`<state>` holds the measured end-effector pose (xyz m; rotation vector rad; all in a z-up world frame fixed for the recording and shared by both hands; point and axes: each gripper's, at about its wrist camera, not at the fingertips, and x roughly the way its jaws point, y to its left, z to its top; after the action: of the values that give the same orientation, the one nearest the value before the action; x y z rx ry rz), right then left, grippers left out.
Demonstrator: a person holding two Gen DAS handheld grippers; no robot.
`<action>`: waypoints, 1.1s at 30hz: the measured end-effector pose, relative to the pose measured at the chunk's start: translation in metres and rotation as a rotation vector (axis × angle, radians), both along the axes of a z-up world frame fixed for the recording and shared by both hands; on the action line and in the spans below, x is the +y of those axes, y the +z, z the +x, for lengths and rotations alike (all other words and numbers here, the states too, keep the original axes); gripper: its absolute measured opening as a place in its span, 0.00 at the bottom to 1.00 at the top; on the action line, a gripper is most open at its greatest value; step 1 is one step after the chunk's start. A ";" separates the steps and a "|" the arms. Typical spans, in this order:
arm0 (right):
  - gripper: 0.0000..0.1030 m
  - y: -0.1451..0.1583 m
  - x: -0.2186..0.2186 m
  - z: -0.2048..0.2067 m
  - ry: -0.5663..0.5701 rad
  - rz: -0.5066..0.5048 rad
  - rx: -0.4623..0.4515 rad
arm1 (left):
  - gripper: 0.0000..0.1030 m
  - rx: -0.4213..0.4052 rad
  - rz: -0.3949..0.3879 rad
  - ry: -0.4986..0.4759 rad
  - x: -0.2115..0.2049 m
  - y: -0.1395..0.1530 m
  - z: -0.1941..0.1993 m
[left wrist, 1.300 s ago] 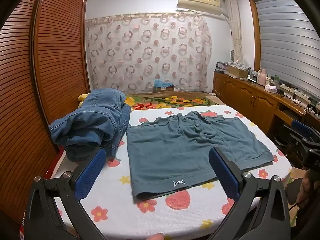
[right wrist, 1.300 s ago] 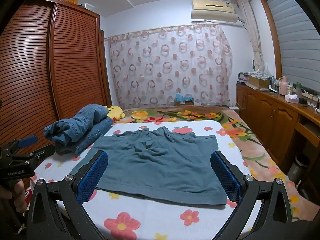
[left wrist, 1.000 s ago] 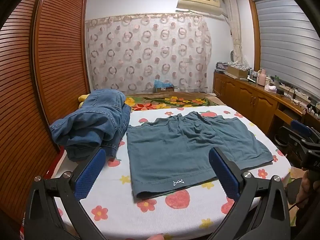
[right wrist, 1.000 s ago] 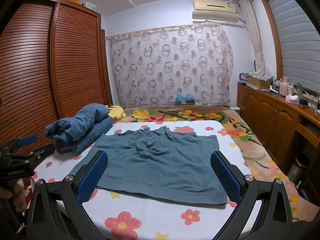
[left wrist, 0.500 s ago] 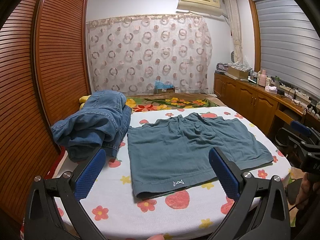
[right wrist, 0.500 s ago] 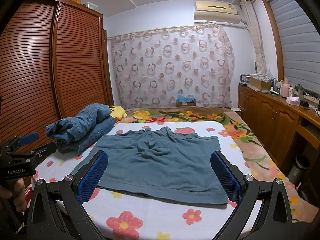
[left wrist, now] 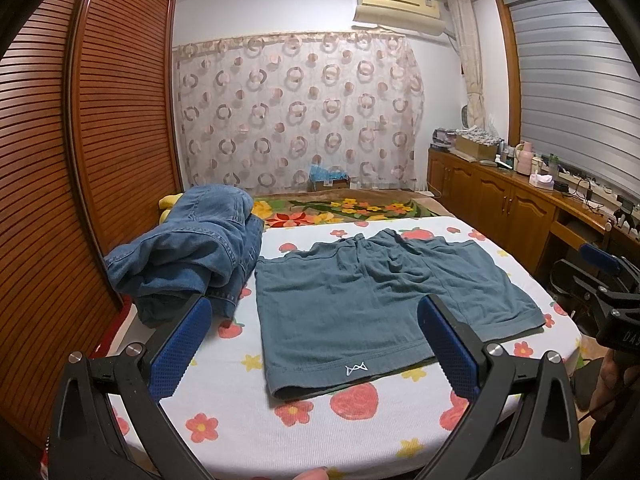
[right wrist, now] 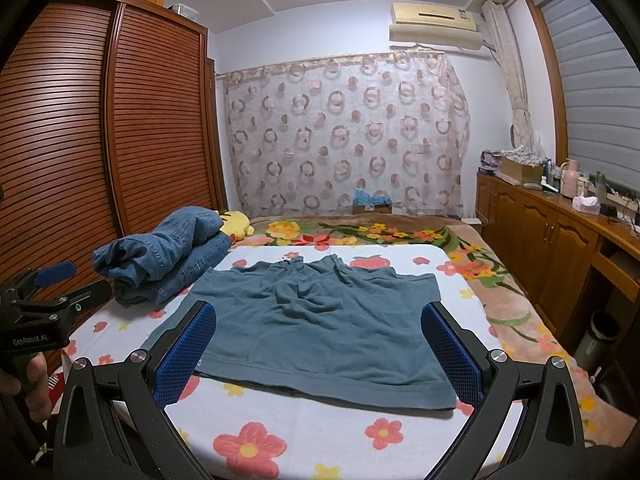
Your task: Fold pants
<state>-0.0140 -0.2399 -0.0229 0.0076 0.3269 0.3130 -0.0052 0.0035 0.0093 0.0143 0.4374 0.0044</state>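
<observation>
Bedroom scene seen from two hand-held grippers, both held above the near edge of a bed. A pair of teal-grey knit shorts (left wrist: 372, 304) lies spread flat on a white bedsheet w/ red flower & strawberry print (left wrist: 352, 436), roughly centre of the bed. In the left wrist view a small white logo on a hem band faces the camera.

The left gripper (left wrist: 314, 348), black w/ blue textured pads, has its jaws spread wide & grips nothing; it hovers short of the shorts' near left part. The right gripper (right wrist: 320, 354), same build, is also spread wide & empty, framing the shorts' near edge w/o touching. Each gripper shows at the edge of the other's view, w/ part of a hand on its handle.

To the left of the shorts sits a rumpled pile of blue denim jeans (left wrist: 192, 256), its edge just beside the shorts. Behind the pile, a yellow plush toy (right wrist: 236, 222). Past the sheet lies a brown floral blanket (right wrist: 384, 234). Room also has a dark wooden slatted wardrobe (right wrist: 100, 140) on the left, a sheer curtain w/ circle pattern (right wrist: 344, 136) at the back & a wooden cabinet run (right wrist: 560, 236) on the right.
</observation>
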 end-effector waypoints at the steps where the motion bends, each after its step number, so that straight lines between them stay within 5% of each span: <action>1: 0.99 0.000 0.000 0.000 0.000 0.001 0.000 | 1.00 0.000 0.000 -0.001 0.000 0.000 0.000; 33: 0.99 0.000 0.000 -0.001 0.006 0.001 0.001 | 1.00 0.008 0.008 0.006 -0.006 0.005 -0.004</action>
<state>-0.0155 -0.2399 -0.0226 0.0072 0.3277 0.3192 -0.0090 -0.0027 0.0147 0.0210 0.4450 0.0123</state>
